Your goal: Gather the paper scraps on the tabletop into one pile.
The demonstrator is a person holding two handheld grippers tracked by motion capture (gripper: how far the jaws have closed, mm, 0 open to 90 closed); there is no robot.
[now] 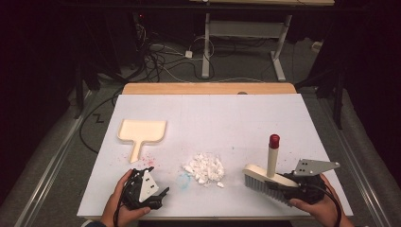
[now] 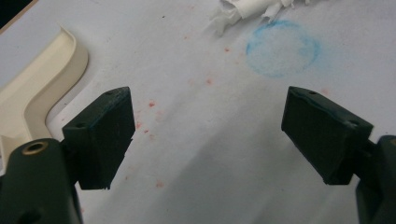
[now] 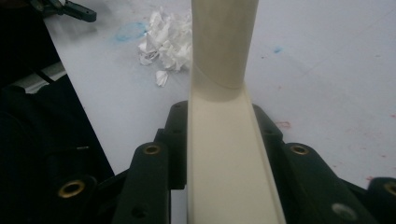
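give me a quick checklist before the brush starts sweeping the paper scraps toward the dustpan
1. Right gripper has the cream hand brush with the red-tipped handle: ok, jaws shut on the brush's back in the right gripper view.
2. Bristles down on the white table sheet: ok, handle stands upright.
3. Pile of torn white paper scraps in one heap: ok, lying left of the brush.
4. Cream plastic dustpan held ready: not ok, it lies untouched, far left of the pile.
5. Left gripper free to take the dustpan: ok, jaws open and empty.
6. Dustpan mouth facing the pile: not ok, its handle points toward the person.
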